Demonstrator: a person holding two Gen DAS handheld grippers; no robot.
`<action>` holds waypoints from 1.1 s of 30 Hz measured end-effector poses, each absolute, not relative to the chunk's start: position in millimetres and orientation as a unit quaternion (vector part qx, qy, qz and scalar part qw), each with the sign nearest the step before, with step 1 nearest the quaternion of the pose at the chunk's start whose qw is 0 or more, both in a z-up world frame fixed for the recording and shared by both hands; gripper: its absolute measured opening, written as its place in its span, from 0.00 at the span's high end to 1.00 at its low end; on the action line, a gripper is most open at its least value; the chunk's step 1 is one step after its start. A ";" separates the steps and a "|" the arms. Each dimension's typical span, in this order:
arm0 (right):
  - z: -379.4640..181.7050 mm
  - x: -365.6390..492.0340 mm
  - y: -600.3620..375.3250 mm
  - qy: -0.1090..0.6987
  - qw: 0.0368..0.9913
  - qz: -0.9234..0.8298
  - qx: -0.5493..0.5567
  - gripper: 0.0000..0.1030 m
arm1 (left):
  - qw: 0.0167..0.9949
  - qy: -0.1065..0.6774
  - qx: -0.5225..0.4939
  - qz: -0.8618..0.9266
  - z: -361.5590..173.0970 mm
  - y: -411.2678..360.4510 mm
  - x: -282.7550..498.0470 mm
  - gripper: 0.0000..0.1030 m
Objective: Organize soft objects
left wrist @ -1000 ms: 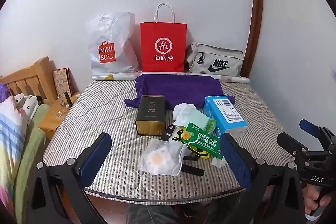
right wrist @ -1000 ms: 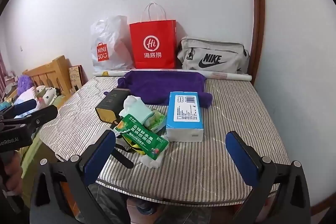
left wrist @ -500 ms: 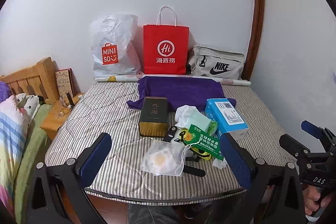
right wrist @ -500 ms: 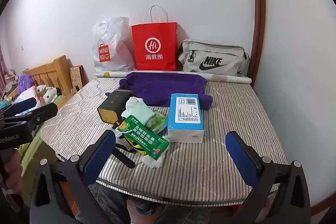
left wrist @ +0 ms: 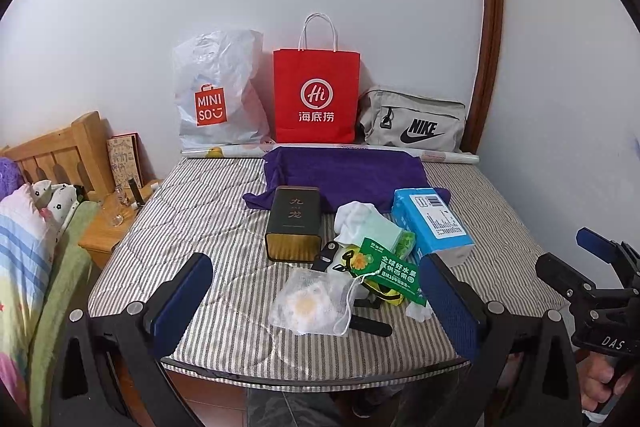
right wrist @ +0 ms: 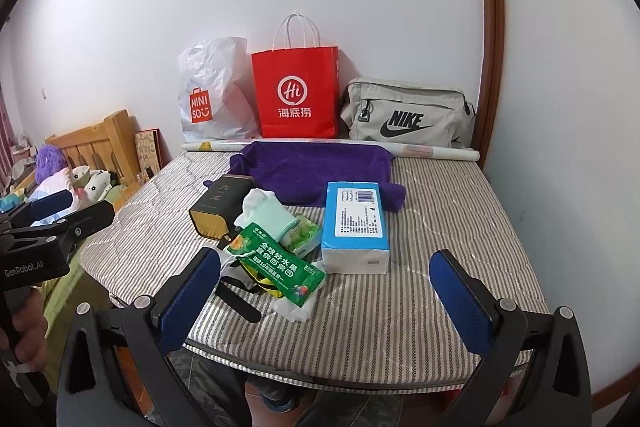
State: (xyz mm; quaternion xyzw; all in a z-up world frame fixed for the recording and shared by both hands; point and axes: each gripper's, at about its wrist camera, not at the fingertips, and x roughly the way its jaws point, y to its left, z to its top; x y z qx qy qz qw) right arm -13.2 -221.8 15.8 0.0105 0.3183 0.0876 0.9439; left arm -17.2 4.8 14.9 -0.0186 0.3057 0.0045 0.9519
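Observation:
On the striped mattress [left wrist: 192,211] [right wrist: 440,227] lies a heap of items: a purple towel [left wrist: 344,173] [right wrist: 316,167], a blue tissue pack [left wrist: 430,219] [right wrist: 356,223], a dark tea tin [left wrist: 294,223] [right wrist: 218,205], a white and mint cloth [left wrist: 366,223] [right wrist: 266,211], a green printed bag [left wrist: 390,269] [right wrist: 276,263] and a clear pouch [left wrist: 308,303]. My left gripper [left wrist: 316,303] is open, held before the mattress's near edge with the pouch seen between its fingers. My right gripper [right wrist: 326,301] is open and empty, below the tissue pack.
Against the wall stand a white plastic bag [left wrist: 218,95], a red paper bag [left wrist: 316,95] and a grey waist bag [left wrist: 412,125], with a rolled poster [right wrist: 328,149] in front. A wooden bed with plush toys [left wrist: 48,195] and a nightstand [left wrist: 108,231] sit left. A white wall is right.
Both views have shifted slightly so the mattress and bags sit a little lower in frame. Nothing on the mattress has moved and both grippers stay open.

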 end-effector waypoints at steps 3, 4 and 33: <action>17.0 -14.8 -220.8 0.317 0.944 0.088 0.008 0.00 | 0.952 0.305 -0.018 0.005 14.5 4.9 -17.4 0.00; 17.7 -15.4 -220.6 0.316 0.945 0.088 0.008 0.00 | 0.952 0.305 -0.019 0.005 14.4 4.9 -17.5 0.00; 20.9 -19.2 -218.2 0.312 0.946 0.092 0.009 0.00 | 0.954 0.300 -0.015 0.012 21.8 5.7 -20.2 0.00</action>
